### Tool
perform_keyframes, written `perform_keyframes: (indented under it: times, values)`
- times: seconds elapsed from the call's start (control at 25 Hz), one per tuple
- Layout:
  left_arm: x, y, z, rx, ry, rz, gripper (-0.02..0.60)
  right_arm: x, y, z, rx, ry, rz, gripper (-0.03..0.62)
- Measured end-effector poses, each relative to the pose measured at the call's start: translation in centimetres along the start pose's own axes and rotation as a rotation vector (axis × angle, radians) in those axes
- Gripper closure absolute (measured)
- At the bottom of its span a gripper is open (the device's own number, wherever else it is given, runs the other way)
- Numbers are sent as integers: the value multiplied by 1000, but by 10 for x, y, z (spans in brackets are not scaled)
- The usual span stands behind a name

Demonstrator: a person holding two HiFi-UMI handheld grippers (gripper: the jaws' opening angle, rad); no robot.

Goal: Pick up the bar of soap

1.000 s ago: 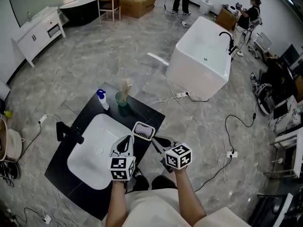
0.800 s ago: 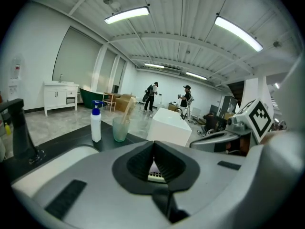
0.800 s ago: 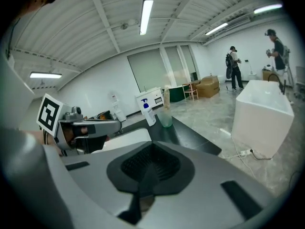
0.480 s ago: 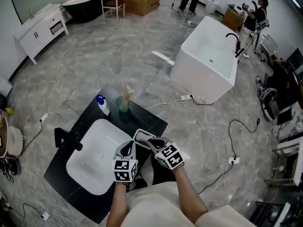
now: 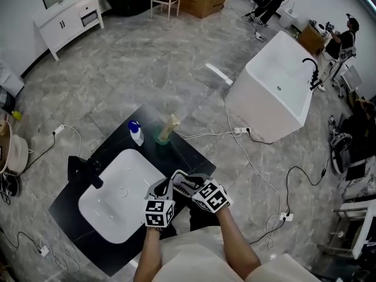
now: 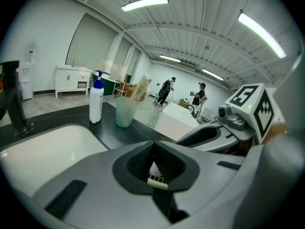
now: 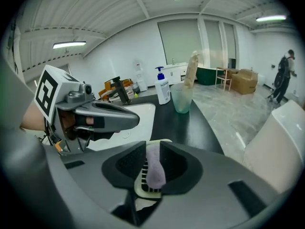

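A pale purple bar of soap [image 7: 155,168] stands on edge in a white slotted soap dish [image 7: 144,191] on the black counter [image 5: 191,153], right of the basin. My right gripper [image 7: 153,149] is down over the dish and its jaws are opening, with the soap in the narrow gap between the pads; I see no pressing. In the head view the right gripper [image 5: 183,184] reaches left onto the dish [image 5: 178,175]. My left gripper [image 5: 169,184] is close beside it, jaw tips together and empty; its own view shows the left gripper [image 6: 152,143] shut.
A white basin [image 5: 108,207] with a black faucet [image 5: 82,169] fills the counter's left. A blue-capped pump bottle [image 5: 136,133] and a green cup [image 5: 164,136] stand at the back. A white bathtub [image 5: 273,96] and cables [image 5: 258,169] are on the floor to the right.
My right gripper has swung left and down onto the soap dish, beside the left gripper. The left gripper has hardly moved. The head camera has shifted a little.
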State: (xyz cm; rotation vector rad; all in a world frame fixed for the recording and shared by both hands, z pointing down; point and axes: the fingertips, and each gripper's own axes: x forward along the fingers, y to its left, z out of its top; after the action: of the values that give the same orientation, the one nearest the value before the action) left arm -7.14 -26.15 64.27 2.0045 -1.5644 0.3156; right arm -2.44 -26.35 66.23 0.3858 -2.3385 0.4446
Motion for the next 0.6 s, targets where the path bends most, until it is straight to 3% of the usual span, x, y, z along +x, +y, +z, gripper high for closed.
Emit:
perform_keyframes:
  times: [0.16,0.4,0.6]
  values:
    - [2,9,-15,-12,32,23,575,17,1,-14,-57,76,0,423]
    - [1,18,-28,-41,61,37,575,35,-5,-29,-111,170,-53,401]
    - [-2,21,-25,-39,53,49,575,39,-3,-47,-247,357,-61,393]
